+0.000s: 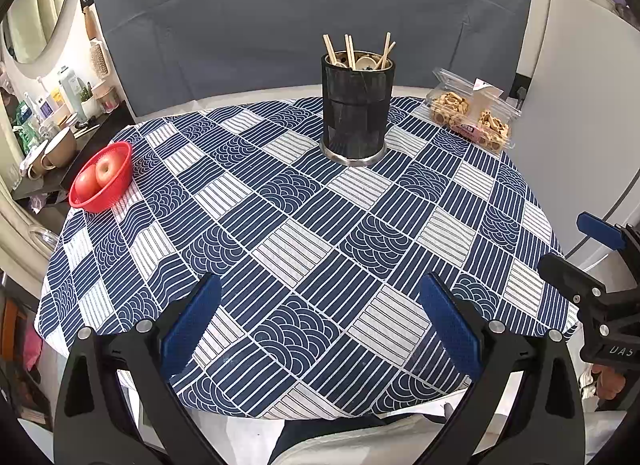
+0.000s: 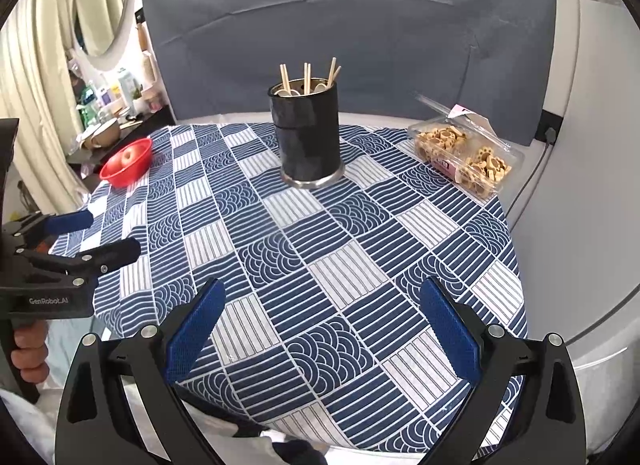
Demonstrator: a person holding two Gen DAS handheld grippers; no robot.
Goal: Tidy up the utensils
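A black cylindrical utensil holder (image 1: 356, 109) (image 2: 307, 133) with a metal base stands upright at the far middle of the table. Several wooden chopsticks (image 1: 350, 50) (image 2: 307, 77) and spoons (image 1: 365, 62) stand inside it. My left gripper (image 1: 320, 305) is open and empty over the table's near edge. My right gripper (image 2: 322, 305) is open and empty, also over the near edge. The right gripper also shows at the right edge of the left wrist view (image 1: 580, 249), and the left gripper at the left edge of the right wrist view (image 2: 108, 233).
The round table has a blue-and-white patterned cloth (image 1: 304, 249) (image 2: 340, 265). A red bowl with apples (image 1: 102, 179) (image 2: 127, 161) sits at the far left edge. An open clear box of biscuits (image 1: 470, 115) (image 2: 464, 153) sits at the far right. A grey backdrop stands behind.
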